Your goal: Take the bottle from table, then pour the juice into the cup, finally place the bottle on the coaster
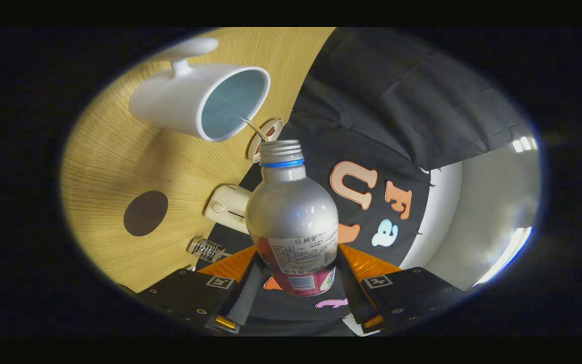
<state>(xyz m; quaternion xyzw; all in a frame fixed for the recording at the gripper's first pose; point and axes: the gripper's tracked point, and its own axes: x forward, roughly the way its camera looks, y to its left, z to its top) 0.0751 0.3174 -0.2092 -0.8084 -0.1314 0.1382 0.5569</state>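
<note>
The wooden tabletop (pixel 119 167) carries a white cup (pixel 197 101); near the cup lie a dark round coaster (pixel 145 213) and a small disc (pixel 265 136).

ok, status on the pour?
Gripper shut on bottle, bottle tipped. Thin stream from its open mouth into white cup. Dark round coaster on table, bare. Nothing between bottle and cup.

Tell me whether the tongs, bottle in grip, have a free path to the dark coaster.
Probably yes: the tongs are shut on the bottle, and bare table surrounds the coaster; the cup sits apart.
</note>
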